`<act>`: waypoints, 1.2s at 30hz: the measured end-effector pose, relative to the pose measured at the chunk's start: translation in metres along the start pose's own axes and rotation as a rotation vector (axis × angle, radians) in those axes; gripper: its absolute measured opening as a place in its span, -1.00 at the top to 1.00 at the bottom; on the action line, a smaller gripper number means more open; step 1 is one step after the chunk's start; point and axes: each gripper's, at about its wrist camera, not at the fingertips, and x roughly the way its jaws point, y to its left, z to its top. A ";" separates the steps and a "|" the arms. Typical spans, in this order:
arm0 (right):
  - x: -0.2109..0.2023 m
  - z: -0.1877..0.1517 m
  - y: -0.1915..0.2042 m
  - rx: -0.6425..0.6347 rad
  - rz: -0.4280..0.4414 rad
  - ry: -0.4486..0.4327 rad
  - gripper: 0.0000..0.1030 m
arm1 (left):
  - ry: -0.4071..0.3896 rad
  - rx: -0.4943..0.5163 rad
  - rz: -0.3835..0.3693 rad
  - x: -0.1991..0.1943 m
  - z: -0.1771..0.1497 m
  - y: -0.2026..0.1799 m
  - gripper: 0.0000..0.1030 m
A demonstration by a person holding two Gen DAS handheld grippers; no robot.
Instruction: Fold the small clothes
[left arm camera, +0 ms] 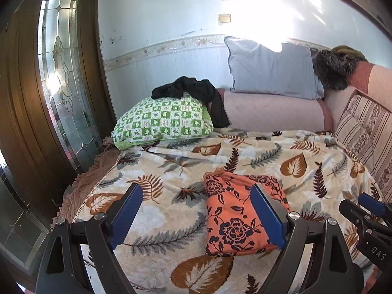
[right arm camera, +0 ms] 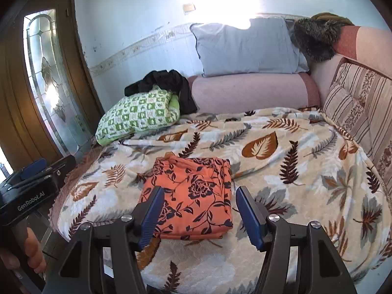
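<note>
An orange garment with dark flowers [left arm camera: 235,210] [right arm camera: 193,196] lies folded into a flat rectangle on the leaf-patterned blanket [left arm camera: 171,220] [right arm camera: 294,171]. My left gripper [left arm camera: 198,210] hovers above and to the left of it, open wide, nothing between its blue pads. My right gripper [right arm camera: 199,216] hangs over the garment's near edge, open too, its pads apart from the cloth. The right gripper's tip [left arm camera: 370,205] shows at the right edge of the left wrist view. The left gripper's body [right arm camera: 31,186], held by a hand [right arm camera: 31,252], shows at the left of the right wrist view.
A green checked pillow [left arm camera: 161,120] [right arm camera: 137,115] with a black garment [left arm camera: 196,93] [right arm camera: 166,80] draped on it lies at the back left. A pale blue pillow [left arm camera: 272,68], pink bolster [left arm camera: 272,112] and striped cushions [left arm camera: 362,132] line the back and right. A wooden glass-panelled door [left arm camera: 58,73] stands left.
</note>
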 end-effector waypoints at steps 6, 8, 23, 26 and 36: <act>-0.017 0.009 0.015 -0.022 0.014 -0.027 -0.26 | -0.019 -0.011 -0.006 -0.019 0.008 0.006 -0.74; -0.021 0.011 0.021 -0.021 0.026 -0.035 -0.26 | -0.029 -0.007 -0.008 -0.024 0.009 0.008 -0.74; -0.037 0.017 0.041 -0.047 0.031 -0.075 -0.26 | -0.054 -0.027 -0.034 -0.050 0.018 0.020 -0.74; -0.038 0.017 0.042 -0.049 0.034 -0.074 -0.26 | -0.055 -0.024 -0.043 -0.051 0.018 0.020 -0.74; -0.041 0.019 0.047 -0.068 0.026 -0.083 -0.26 | -0.071 -0.031 -0.048 -0.056 0.020 0.021 -0.74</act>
